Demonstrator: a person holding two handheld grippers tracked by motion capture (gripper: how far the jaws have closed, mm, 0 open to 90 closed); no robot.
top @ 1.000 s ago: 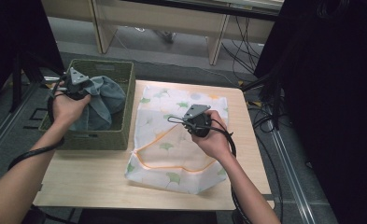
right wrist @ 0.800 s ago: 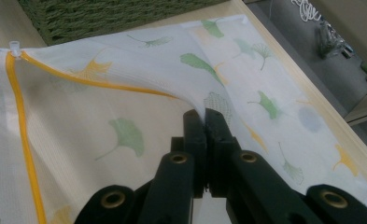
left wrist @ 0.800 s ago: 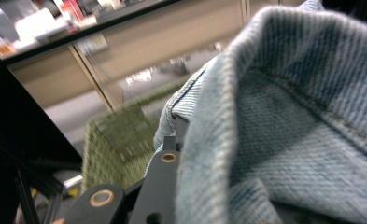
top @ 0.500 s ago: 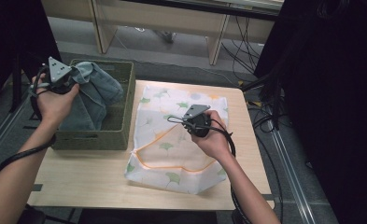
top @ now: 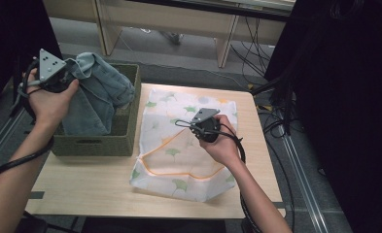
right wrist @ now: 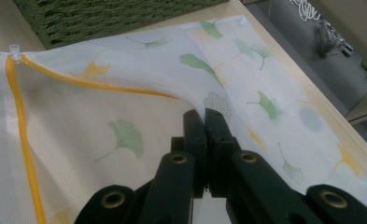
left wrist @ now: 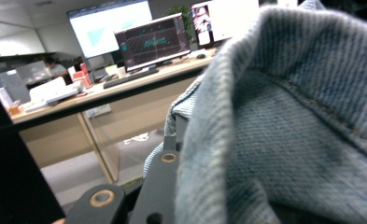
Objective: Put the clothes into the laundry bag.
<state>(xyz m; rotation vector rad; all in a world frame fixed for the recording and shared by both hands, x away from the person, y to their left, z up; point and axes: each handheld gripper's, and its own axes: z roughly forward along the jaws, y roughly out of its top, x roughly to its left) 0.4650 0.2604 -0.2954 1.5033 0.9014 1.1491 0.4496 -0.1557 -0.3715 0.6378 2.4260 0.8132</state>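
free: bare table [top: 81, 187] near edge | blocked: basket [top: 94, 141] left, mesh bag [top: 179, 160] centre

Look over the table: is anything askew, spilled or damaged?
Nothing damaged or spilled. The mesh laundry bag lies slightly skewed, one layer pinched up by the right gripper. The denim garment hangs half out of the basket, lifted by the left gripper.

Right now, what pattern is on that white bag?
Green and yellow ginkgo leaves on the mesh bag, clearest in the right gripper view.

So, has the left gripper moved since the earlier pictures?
Yes. The left gripper went up and left of the green basket, lifting the denim garment.
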